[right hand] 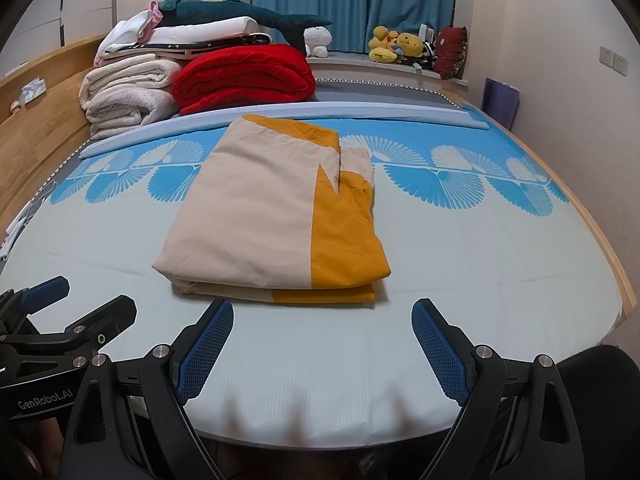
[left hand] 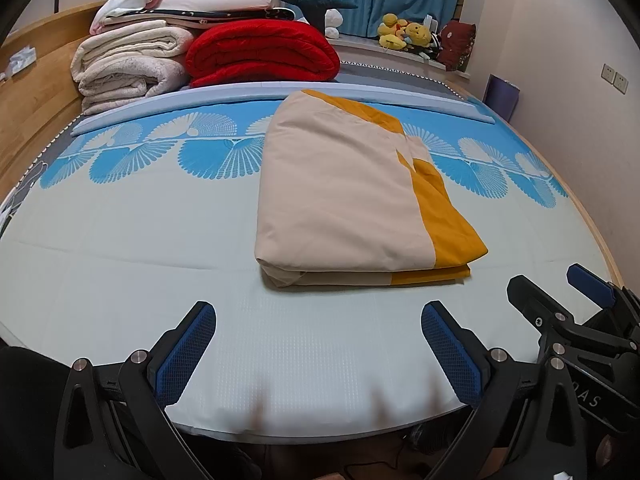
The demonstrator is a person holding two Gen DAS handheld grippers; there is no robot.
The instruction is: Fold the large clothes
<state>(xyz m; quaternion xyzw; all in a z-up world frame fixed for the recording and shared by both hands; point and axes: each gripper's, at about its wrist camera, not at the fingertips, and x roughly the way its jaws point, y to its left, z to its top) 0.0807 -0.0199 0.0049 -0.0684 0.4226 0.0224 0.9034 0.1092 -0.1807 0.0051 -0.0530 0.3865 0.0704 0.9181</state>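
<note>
A beige and mustard-yellow cloth (left hand: 352, 200) lies folded into a thick rectangle in the middle of the bed; it also shows in the right wrist view (right hand: 264, 216). My left gripper (left hand: 318, 316) is open and empty, hovering over the bed's near edge, short of the cloth's front fold. My right gripper (right hand: 322, 312) is open and empty, just in front of the same fold. The right gripper (left hand: 560, 292) shows at the right of the left wrist view, and the left gripper (right hand: 76, 300) shows at the left of the right wrist view.
The bed (left hand: 120, 240) has a pale sheet with a blue fan pattern. Folded cream blankets (left hand: 128, 64), a red blanket (left hand: 260, 52) and stacked linens sit at the far left. Plush toys (left hand: 404, 32) line the window ledge. A wooden bed frame (left hand: 36, 92) runs along the left.
</note>
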